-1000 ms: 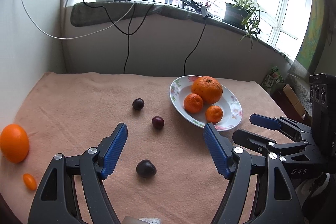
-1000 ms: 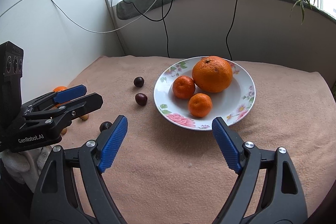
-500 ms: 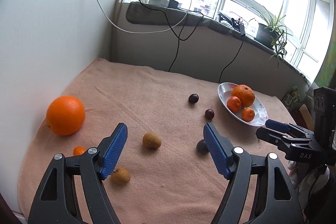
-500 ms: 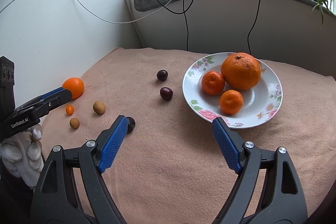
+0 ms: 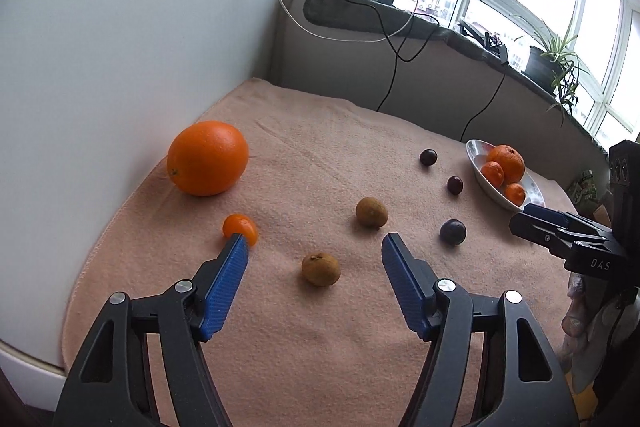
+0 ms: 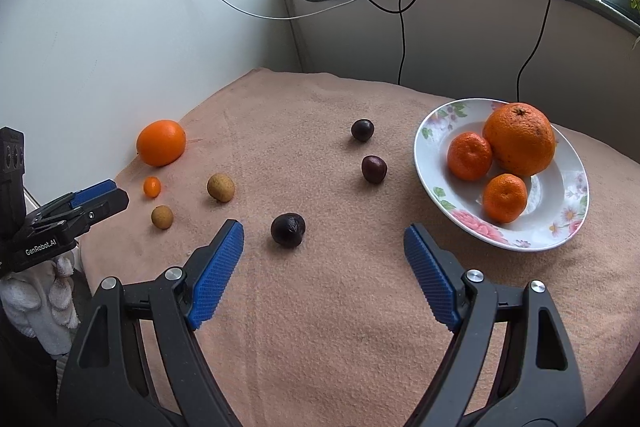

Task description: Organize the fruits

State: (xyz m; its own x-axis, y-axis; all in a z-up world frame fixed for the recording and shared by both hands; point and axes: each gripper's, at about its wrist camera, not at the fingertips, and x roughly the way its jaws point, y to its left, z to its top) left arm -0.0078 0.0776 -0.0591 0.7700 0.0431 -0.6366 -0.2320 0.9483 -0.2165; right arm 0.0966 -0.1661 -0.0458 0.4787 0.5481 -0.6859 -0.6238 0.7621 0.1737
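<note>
Three citrus fruits sat together on the flowered plate at the right of the right wrist view: one big orange and two mandarins, touching one another. Loose on the peach blanket over the surface lay three dark plums, two brown longans, one kumquat and one large orange near the wall at left. That orange's long axis ran roughly left to right, its stem dimple at lower left in the left wrist view.

The left gripper had its jaws wide apart, empty, with a longan between them. The right gripper also had its jaws apart and empty, the nearest plum just ahead. "GenRobot.AI" was printed on the left gripper's side, "DAS" on the right's.
</note>
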